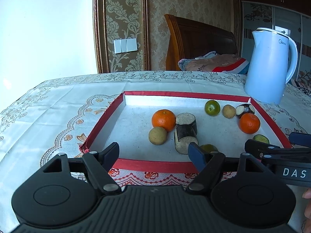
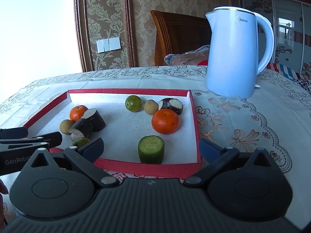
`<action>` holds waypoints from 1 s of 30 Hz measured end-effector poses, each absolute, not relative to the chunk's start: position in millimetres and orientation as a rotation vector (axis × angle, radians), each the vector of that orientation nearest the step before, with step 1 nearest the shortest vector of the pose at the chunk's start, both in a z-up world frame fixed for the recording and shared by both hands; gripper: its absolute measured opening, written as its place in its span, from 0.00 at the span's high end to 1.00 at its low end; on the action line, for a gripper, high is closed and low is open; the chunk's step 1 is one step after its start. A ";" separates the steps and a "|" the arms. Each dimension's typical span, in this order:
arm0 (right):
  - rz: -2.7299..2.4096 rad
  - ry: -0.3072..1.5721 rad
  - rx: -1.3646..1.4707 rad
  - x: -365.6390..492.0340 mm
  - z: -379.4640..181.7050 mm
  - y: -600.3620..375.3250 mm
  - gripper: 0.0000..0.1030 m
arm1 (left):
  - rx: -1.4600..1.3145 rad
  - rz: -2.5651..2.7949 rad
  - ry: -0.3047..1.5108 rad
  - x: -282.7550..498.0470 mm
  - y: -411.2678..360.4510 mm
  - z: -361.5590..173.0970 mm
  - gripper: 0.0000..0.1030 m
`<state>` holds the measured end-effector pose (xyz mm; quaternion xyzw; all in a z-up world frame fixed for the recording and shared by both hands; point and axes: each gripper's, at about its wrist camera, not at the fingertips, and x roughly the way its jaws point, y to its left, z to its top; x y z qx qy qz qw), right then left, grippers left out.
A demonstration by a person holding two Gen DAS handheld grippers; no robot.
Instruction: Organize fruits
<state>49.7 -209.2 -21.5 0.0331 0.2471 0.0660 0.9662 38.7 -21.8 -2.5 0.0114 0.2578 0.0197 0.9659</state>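
Left gripper (image 1: 155, 153): I see fingers apart, empty, over the red tray's (image 1: 155, 166) near rim.
Right gripper (image 2: 151, 149): fingers apart, empty.
Fruits: all inside tray on desk (image 1: 58, 104); green cut piece (image 2: 151, 149) nearest.
Kettle (image 2: 231, 54): behind tray.
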 end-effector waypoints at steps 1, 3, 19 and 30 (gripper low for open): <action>0.134 0.500 0.071 49.5 -21.5 -209.7 0.00 | 0.025 0.040 0.521 38.8 -21.9 -2.6 0.24; 0.133 0.501 0.075 49.6 -21.4 -210.6 0.00 | 0.024 0.042 0.522 38.8 -21.5 -2.5 0.24; 0.134 0.502 0.068 50.0 -22.6 -209.1 0.00 | 0.035 0.050 0.505 35.9 -23.3 -2.0 0.24; 0.135 0.503 0.073 49.8 -22.6 -209.6 0.00 | 0.017 0.068 0.495 35.3 -20.9 -0.1 0.19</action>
